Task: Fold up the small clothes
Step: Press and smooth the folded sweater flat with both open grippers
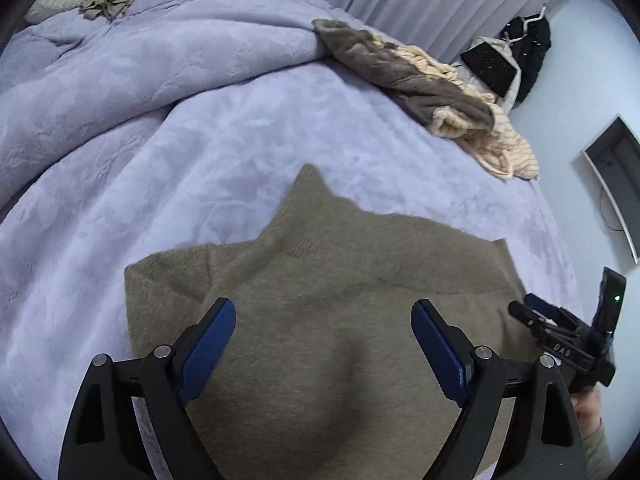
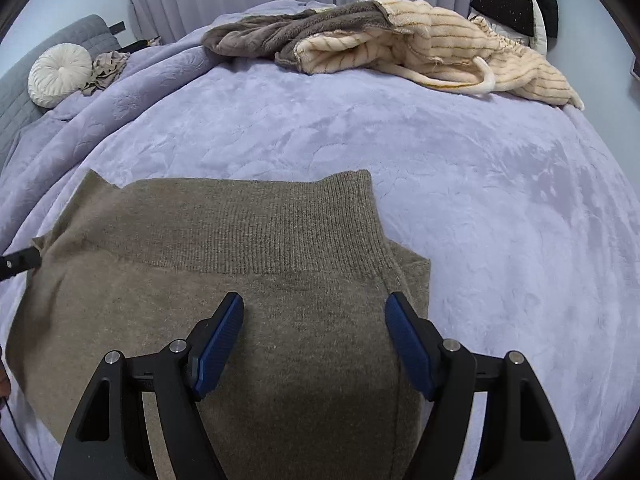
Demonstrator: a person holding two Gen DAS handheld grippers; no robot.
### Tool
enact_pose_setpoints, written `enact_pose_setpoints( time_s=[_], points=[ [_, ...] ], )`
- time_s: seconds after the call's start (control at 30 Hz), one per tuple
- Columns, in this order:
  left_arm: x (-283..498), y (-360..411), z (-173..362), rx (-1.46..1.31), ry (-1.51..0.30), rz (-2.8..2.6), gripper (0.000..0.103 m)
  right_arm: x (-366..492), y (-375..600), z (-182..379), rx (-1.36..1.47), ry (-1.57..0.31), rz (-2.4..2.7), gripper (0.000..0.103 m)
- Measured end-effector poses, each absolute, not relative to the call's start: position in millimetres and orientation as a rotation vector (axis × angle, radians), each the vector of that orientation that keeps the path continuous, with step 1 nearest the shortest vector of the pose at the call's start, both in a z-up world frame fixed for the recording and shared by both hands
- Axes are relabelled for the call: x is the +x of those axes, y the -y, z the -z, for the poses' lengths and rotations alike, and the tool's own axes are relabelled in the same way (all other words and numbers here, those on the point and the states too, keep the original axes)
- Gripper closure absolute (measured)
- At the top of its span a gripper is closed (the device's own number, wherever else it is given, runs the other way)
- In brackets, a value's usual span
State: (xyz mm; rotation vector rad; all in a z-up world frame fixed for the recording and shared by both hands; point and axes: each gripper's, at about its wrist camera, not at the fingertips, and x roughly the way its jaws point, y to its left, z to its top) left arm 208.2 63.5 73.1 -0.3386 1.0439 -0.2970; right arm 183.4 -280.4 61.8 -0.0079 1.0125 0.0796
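Olive knit garment (image 1: 340, 320), partly folded, lies flat on the lilac bed (image 1: 200, 160) at lower centre of both views. Risk: a one-layer pinch would drag the fold askew. Left tool (image 1: 323, 344) and right tool (image 2: 315, 334) hover above it, jaws wide apart, holding nothing.

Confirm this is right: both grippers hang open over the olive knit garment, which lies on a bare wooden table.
Not a table. The olive knit garment lies on a lavender blanket covering a bed, as the right wrist view shows. The rest holds: left gripper and right gripper both hang open over it.
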Motion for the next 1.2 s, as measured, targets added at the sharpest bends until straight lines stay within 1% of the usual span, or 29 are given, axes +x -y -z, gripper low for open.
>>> enact_pose_setpoints(
  time_s=[0.1,0.2,0.3,0.33,0.4,0.5,0.6,0.7,0.83,0.9,0.97,1.07,1.2],
  points=[
    [223,-47,-74,-0.285,-1.041,0.309,0.012,169,272,-70,0.01,-0.99,-0.1,0.026],
    [250,-47,-51,-0.218,-1.106,0.175,0.012,160,260,-66,-0.033,-0.991,-0.104,0.026],
    [259,-77,-23,-0.315,-1.197,0.105,0.012,159,266,-52,-0.064,-1.038,-0.044,0.026],
    [254,-89,-24,-0.381,-1.19,0.126,0.012,157,273,-50,-0.043,-1.046,-0.036,0.026],
    [239,-100,-38,-0.424,-1.149,0.126,0.012,151,284,-55,0.016,-1.041,-0.039,0.026],
    [205,-104,-59,-0.363,-1.113,0.09,0.012,135,286,-70,0.048,-1.014,-0.028,0.026],
    [159,-106,-70,-0.28,-1.094,0.055,0.012,113,275,-80,0.058,-0.992,-0.064,0.026],
    [116,-122,-60,-0.285,-1.116,0.002,0.012,88,259,-79,-0.003,-0.985,-0.083,0.025],
    [77,-146,-31,-0.464,-1.183,0.026,0.012,66,258,-51,-0.067,-1.063,-0.057,0.024],
    [67,-145,-24,-0.491,-1.186,0.035,0.012,51,262,-48,-0.062,-1.076,-0.049,0.024],
    [65,-138,-24,-0.484,-1.185,0.058,0.012,38,263,-57,-0.056,-1.059,-0.048,0.024],
    [78,-127,-20,-0.512,-1.199,0.105,0.012,22,261,-73,-0.049,-1.039,-0.044,0.024],
    [96,-106,-15,-0.464,-1.203,0.094,0.012,11,256,-87,-0.042,-1.021,-0.048,0.024]
  ],
)
